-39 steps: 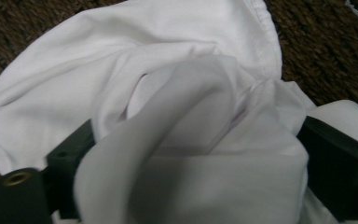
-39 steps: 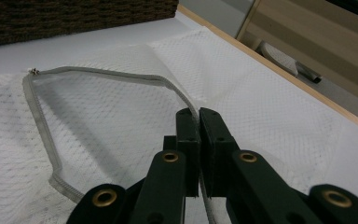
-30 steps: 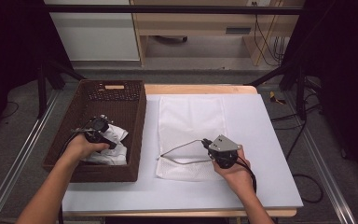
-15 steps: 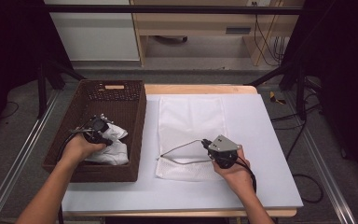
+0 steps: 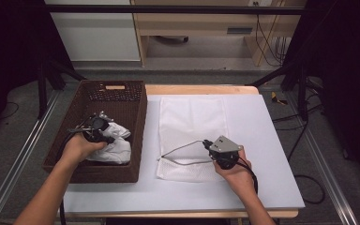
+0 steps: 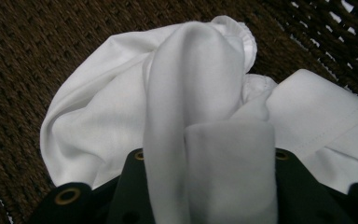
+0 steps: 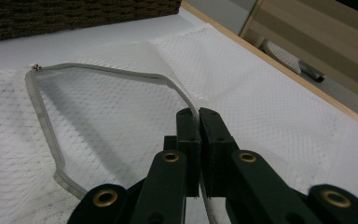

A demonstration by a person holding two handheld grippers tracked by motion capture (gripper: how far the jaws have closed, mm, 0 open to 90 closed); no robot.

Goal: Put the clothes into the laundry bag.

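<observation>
1. Your right gripper, jaws pinched together on the grey zipper edge, holds the white mesh bag open on the table.
2. Your left gripper, jaws just closed, clamps a fold of the white garment.
3. That garment lies inside the brown wicker basket.

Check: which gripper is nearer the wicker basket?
Left. The left gripper is inside the wicker basket, its jaws shut on the white garment. The right gripper holds the mesh bag's opening.
</observation>
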